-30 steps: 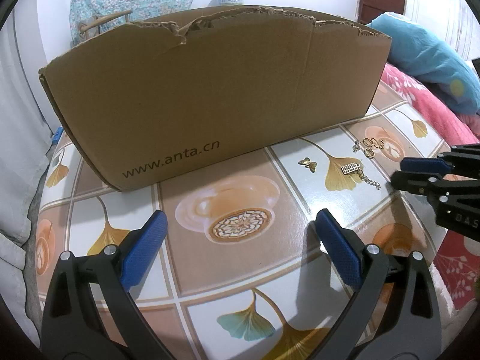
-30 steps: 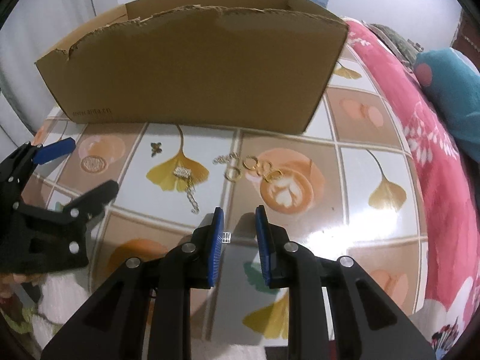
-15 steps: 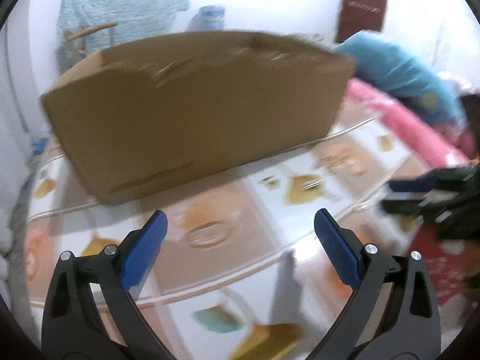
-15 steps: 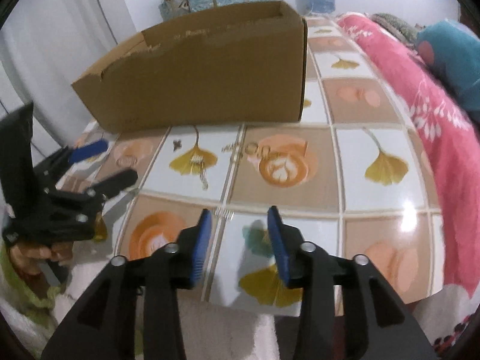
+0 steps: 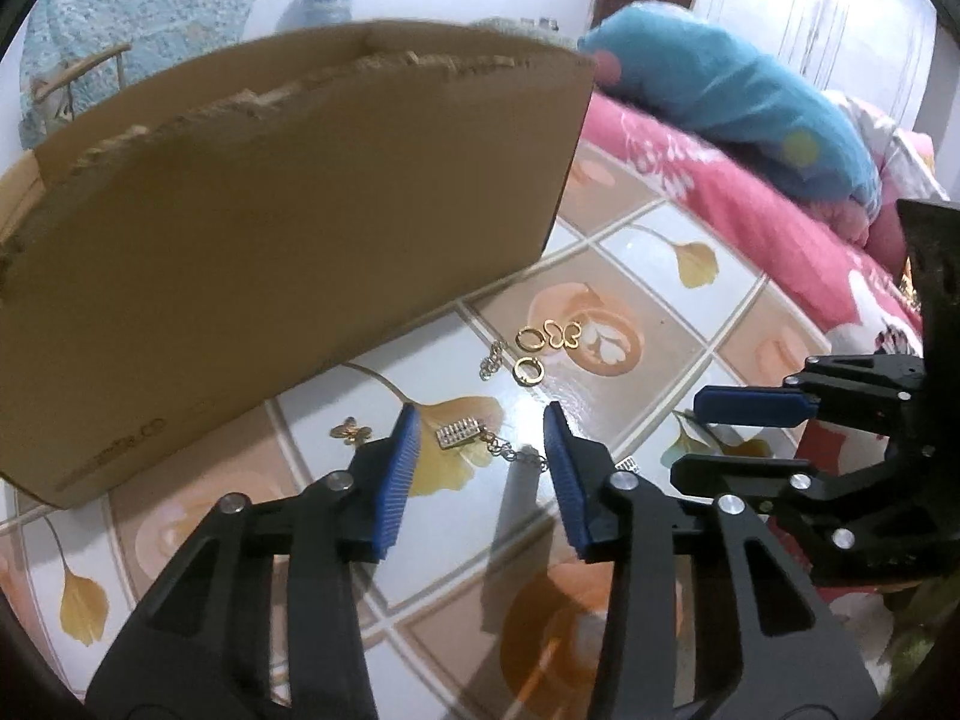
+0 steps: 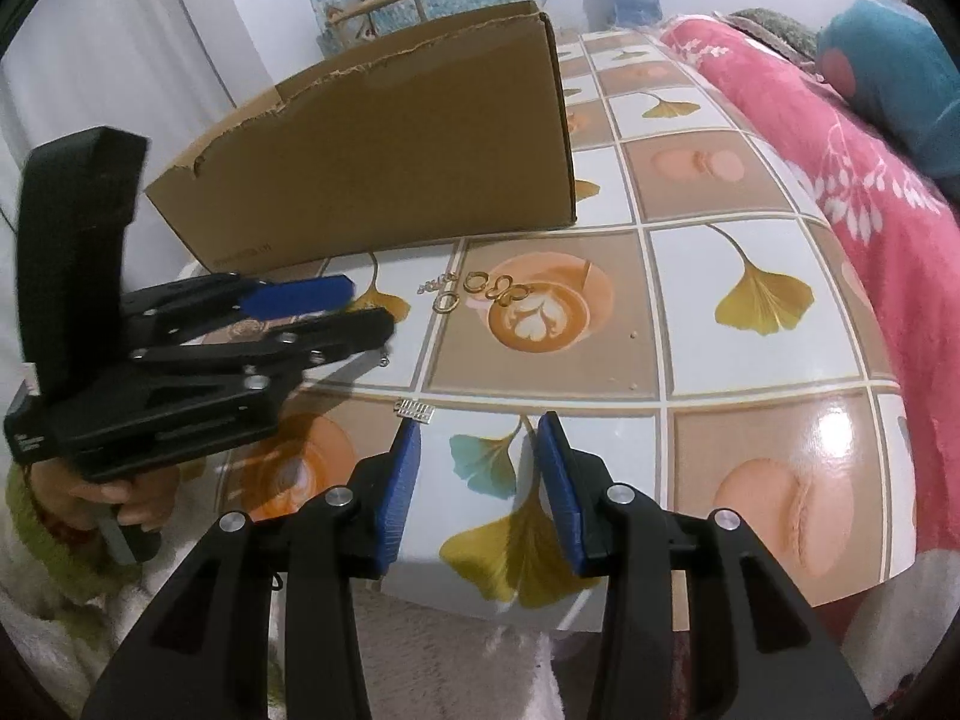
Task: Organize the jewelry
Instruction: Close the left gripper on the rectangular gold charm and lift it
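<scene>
Jewelry lies on the tiled table (image 5: pixel 636 240) in front of a cardboard box (image 5: pixel 288 228). There are two gold rings (image 5: pixel 531 339), a gold butterfly outline (image 5: pixel 562 336), a small gold butterfly (image 5: pixel 351 431) and a silver chain with a bar charm (image 5: pixel 459 435). My left gripper (image 5: pixel 483 468) hovers over that chain and its jaws are closing. The chain shows between the pads, which do not touch it. My right gripper (image 6: pixel 480 456) stands open near the table's front edge with nothing in it. A small silver bar charm (image 6: pixel 413 408) lies just ahead of its left fingertip.
The box (image 6: pixel 390 168) walls off the back of the table. A pink blanket (image 6: pixel 870 192) and a teal pillow (image 6: pixel 900 48) lie to the right. The table's front edge (image 6: pixel 660 594) runs just below my right gripper. A hand in a green sleeve (image 6: pixel 120 498) holds the left gripper (image 6: pixel 366 306).
The left gripper swung right from the bare tiles to over the chain, and its jaws narrowed a lot. The right gripper's jaws widened and drew back, leaving the small silver charm on the table.
</scene>
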A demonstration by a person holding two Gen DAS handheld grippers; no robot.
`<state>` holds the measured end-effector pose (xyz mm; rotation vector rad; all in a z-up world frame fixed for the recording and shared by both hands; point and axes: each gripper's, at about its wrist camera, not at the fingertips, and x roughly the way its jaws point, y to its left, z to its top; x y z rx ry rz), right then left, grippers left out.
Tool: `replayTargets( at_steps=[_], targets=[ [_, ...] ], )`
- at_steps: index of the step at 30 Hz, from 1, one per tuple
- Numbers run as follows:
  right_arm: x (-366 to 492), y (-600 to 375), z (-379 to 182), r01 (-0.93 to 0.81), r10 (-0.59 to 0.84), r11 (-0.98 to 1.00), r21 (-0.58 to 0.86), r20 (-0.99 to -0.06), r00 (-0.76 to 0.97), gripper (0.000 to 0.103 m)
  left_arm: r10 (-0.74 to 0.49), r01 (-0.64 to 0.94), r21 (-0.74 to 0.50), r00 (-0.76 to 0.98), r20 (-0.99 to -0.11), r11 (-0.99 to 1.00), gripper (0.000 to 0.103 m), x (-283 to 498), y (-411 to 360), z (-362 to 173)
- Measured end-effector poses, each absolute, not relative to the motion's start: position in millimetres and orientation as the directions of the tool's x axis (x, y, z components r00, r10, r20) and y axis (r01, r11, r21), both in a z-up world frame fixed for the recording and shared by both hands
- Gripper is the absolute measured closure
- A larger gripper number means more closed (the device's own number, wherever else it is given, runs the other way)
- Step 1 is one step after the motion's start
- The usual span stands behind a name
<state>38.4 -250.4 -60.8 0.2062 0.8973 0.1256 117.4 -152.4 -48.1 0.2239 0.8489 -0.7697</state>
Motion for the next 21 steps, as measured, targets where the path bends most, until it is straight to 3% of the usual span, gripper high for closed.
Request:
replayTargets(
  at_steps=[3,8,16,21],
  targets=[
    [38,-252,-61,-0.03,0.206,0.97,0.24,-0.754,0.624,0.063,-0.496,0.692,-0.078,0.43,-0.754,0.718,0.071,112,-154,-52],
    [34,-257,-62,-0.033,0.222,0.965,0.26,-0.743,0.632,0.063,-0.439,0.684,-0.002,0.465,-0.769,0.729,0.1,112,-160,-54],
    [35,-255,-59,-0.051,0.233,0.964,0.259,-0.741,0.63,0.063,-0.416,0.673,0.017,0.477,-0.774,0.739,0.101,104,-148,-53],
    [39,-241,-54,-0.162,0.287,0.958,0.239,-0.736,0.613,0.063,-0.378,0.643,0.038,0.496,-0.782,0.765,0.101,93,-122,-51]
  ],
)
